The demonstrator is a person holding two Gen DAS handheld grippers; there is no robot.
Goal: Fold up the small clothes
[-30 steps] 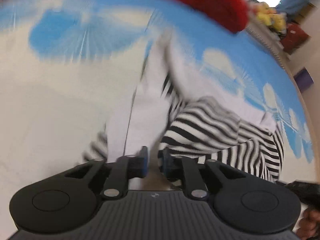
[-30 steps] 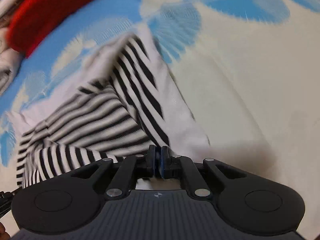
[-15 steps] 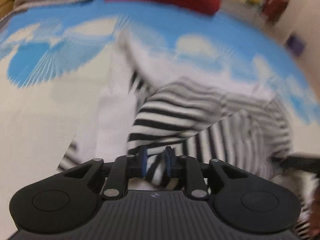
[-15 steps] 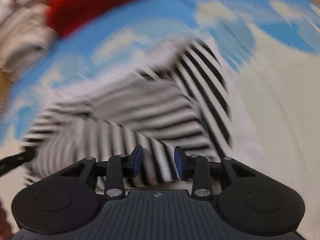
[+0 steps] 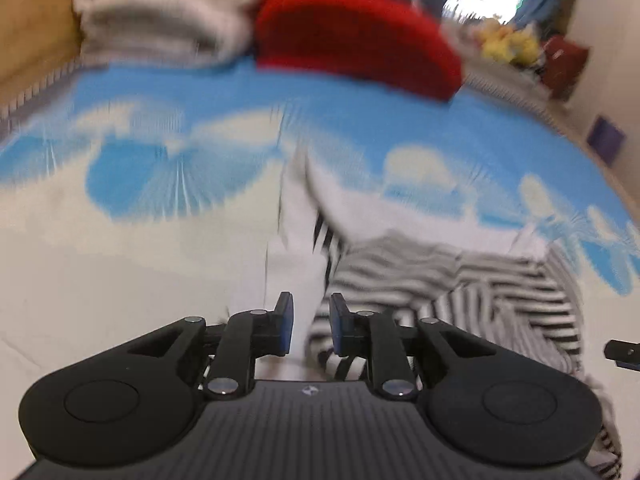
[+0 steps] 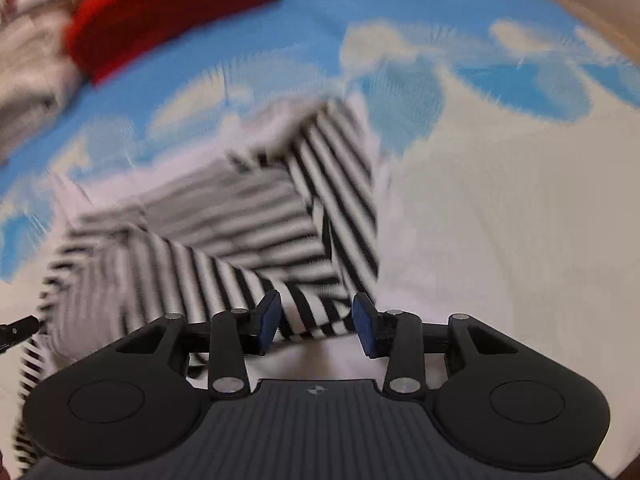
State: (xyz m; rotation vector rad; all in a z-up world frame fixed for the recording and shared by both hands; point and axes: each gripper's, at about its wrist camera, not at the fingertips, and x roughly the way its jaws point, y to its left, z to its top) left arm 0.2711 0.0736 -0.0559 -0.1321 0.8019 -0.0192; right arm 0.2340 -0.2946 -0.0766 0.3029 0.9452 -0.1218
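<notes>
Both grippers' jaws apart over striped garment [image 6: 256,240]; only left view shows toys [image 5: 508,44].

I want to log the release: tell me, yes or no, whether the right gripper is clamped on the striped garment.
No: the right gripper has just been opening, and its blue pads stand apart over the striped garment without pressing it.

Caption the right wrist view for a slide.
Right gripper, jaws just opened, above the folded striped garment on a blue-and-cream blanket.
</notes>
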